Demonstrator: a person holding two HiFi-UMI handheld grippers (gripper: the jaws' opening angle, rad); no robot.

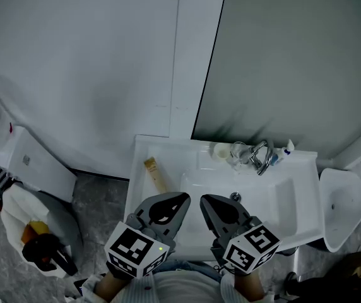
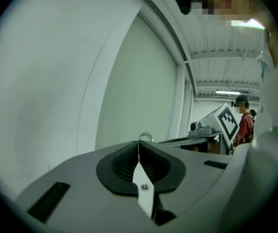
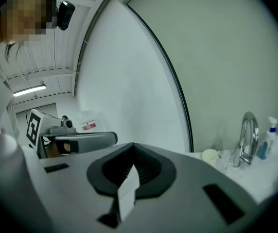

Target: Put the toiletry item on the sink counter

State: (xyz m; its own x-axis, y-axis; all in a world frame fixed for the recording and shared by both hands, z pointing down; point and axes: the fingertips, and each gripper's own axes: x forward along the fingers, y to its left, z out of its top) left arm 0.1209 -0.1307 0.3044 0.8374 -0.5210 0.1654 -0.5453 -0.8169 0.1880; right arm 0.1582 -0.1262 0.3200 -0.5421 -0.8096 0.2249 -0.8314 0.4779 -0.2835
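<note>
Toiletry item [image 1: 156, 175], a tan tube, lies on the sink counter [image 1: 140, 180], left of the basin; placement looks done; left gripper [image 1: 183, 199] and right gripper [image 1: 204, 200] both closed, empty, at the near edge; only withdrawal remains, I judge.

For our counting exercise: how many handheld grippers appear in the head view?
2. The left gripper is over the near edge of the sink; the right gripper close beside it. Jaws shut. None seems hidden.
</note>
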